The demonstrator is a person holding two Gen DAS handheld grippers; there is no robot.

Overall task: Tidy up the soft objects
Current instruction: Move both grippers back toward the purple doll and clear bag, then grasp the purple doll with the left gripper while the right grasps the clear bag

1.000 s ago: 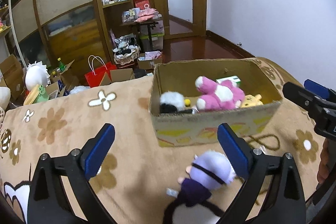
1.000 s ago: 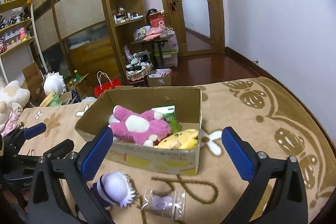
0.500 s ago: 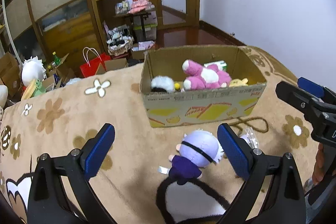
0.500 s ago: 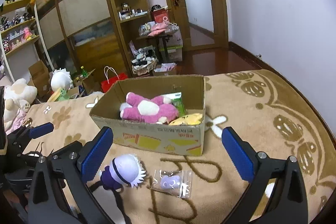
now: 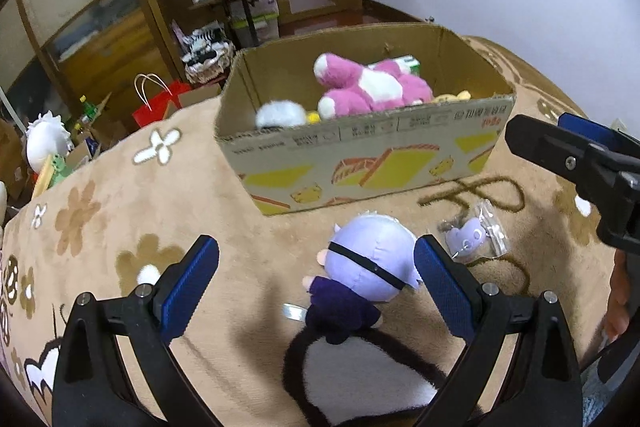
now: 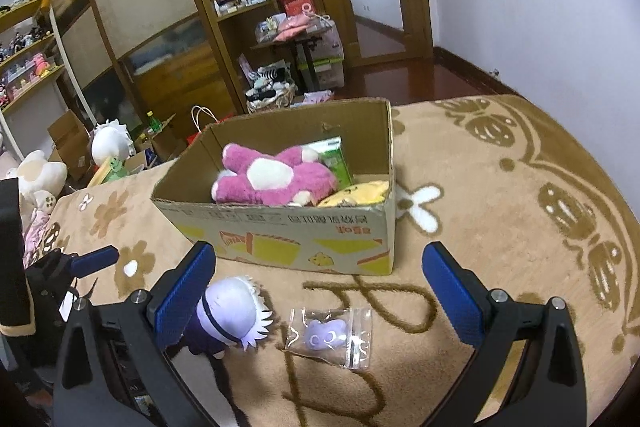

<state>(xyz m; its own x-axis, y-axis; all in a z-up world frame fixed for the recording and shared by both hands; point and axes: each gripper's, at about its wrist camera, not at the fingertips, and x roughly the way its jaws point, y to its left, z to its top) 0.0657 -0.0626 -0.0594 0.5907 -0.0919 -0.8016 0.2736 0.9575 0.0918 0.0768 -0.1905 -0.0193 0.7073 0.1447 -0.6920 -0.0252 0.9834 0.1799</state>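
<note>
Plush carpet (image 5: pixel 120 195): round fuzzy doll (image 5: pixel 370 259) between spread left hand-held gripper (image 5: pixel 316 285); right hand-held gripper (image 6: pixel 320 293) apparently spread.

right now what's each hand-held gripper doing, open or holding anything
Left hand-held gripper: open, empty, its fingers either side of the purple-haired plush doll.
Right hand-held gripper: open, empty, above the small bagged purple toy.

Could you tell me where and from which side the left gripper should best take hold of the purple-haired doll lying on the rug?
Probably the doll by its round head, from above. It lies flat with its small body toward the open left gripper, so the head is the bulkiest part.
</note>
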